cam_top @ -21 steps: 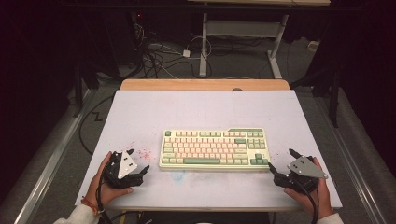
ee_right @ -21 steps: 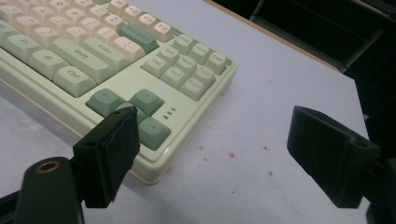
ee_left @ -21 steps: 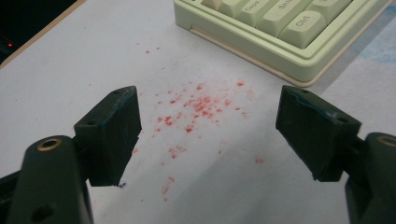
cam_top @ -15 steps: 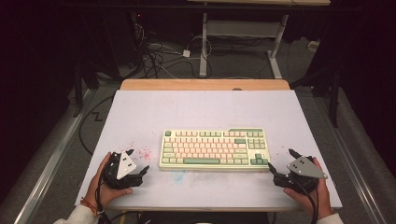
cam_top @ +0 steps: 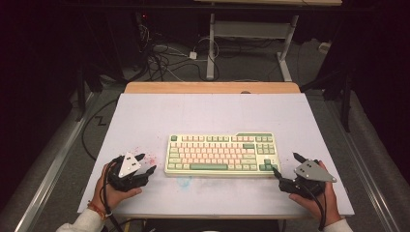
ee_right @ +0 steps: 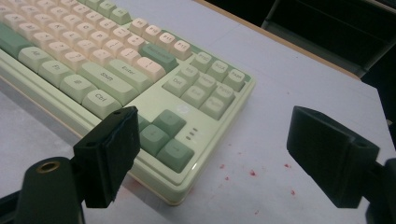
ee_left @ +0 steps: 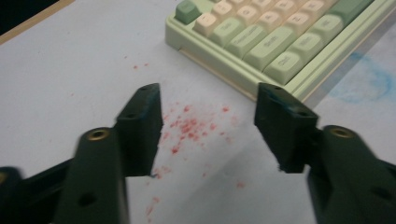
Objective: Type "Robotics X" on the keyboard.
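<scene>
Keyboard [cam_top: 221,154] glossy plastic (keycaps matt); table [cam_top: 145,121] matt white, red-speckled, wooden back edge

Pale green keyboard [cam_top: 221,154] with cream and sage-green keys; white table [cam_top: 203,116] speckled with red flecks [ee_left: 191,128]; black grippers.

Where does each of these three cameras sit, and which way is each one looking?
High view: above the person's side, looking forward and down on the table; both hands, left gripper and right gripper show.
Left gripper view: rides the left gripper, looking along its open jaws at red specks and the keyboard's corner.
Right gripper view: rides the right gripper, facing the arrow keys.
All three views share the keyboard.
</scene>
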Tool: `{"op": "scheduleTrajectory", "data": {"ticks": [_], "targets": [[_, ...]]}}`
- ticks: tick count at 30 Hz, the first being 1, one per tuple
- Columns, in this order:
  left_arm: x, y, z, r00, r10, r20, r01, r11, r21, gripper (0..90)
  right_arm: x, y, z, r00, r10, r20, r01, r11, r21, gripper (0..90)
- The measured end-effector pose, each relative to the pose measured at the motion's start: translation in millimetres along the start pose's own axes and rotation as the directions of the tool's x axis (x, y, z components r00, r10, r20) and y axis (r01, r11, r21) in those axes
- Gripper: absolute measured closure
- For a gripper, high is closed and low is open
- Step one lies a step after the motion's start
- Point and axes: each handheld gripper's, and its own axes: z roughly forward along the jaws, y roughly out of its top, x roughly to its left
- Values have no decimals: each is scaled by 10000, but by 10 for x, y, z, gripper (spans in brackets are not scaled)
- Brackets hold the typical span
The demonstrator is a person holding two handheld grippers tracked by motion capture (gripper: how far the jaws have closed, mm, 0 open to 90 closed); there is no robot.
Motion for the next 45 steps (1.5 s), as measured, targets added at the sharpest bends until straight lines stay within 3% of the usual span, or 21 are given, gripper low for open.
{"op": "scheduleTrajectory", "data": {"ticks": [1, 7, 11, 15, 17, 23, 30, 32, 35, 37, 40, 45], "targets": [[1, 28, 10, 10000, -45, 60, 45, 10000, 21, 442, 0, 0, 0, 10000, 0, 0, 0, 10000, 0, 176], [4, 171, 34, 9959, 2, 908, 18, 9998, -219, 736, 32, 22, 12, 9999, -27, -98, 27, 10000, -1, 175], [-36, 296, 82, 9846, 545, 1662, -512, 9984, -242, 863, 30, 17, 21, 9999, -59, -106, 59, 10000, 18, 175], [-50, 447, 162, 9778, 634, 1998, -571, 9977, -370, 875, 43, 15, 29, 9998, -48, -179, 50, 9999, 90, 176], [-67, 528, 215, 9779, 705, 1968, -642, 9972, -383, 875, 49, 9, 33, 9997, -136, -198, 139, 9998, 153, 176], [-134, 740, 441, 9698, 890, 2269, -894, 9960, -87, 876, 37, 2, 27, 9998, -62, -189, 65, 9998, 172, 176], [-229, 939, 629, 9544, 1249, 2711, -1275, 9918, -78, 876, 22, -9, 18, 9999, -31, -158, 34, 9999, 155, 175], [-237, 982, 678, 9569, 1258, 2617, -1291, 9916, -44, 875, 25, -9, 20, 9999, -34, -159, 37, 9999, 161, 174], [-254, 1033, 762, 9541, 1393, 2652, -1483, 9888, 142, 875, 30, -12, 24, 9998, -95, -174, 98, 9998, 186, 174], [-269, 1061, 815, 9478, 1458, 2836, -1589, 9870, 236, 875, 34, -16, 30, 9998, -105, -189, 109, 9997, 214, 174], [-310, 1100, 899, 9440, 1560, 2907, -1738, 9841, 363, 875, 40, -22, 36, 9997, -119, -201, 125, 9995, 276, 175], [-344, 1159, 998, 9441, 1611, 2875, -1815, 9823, 454, 875, 39, -28, 37, 9997, -124, -219, 130, 9995, 292, 174]]}}
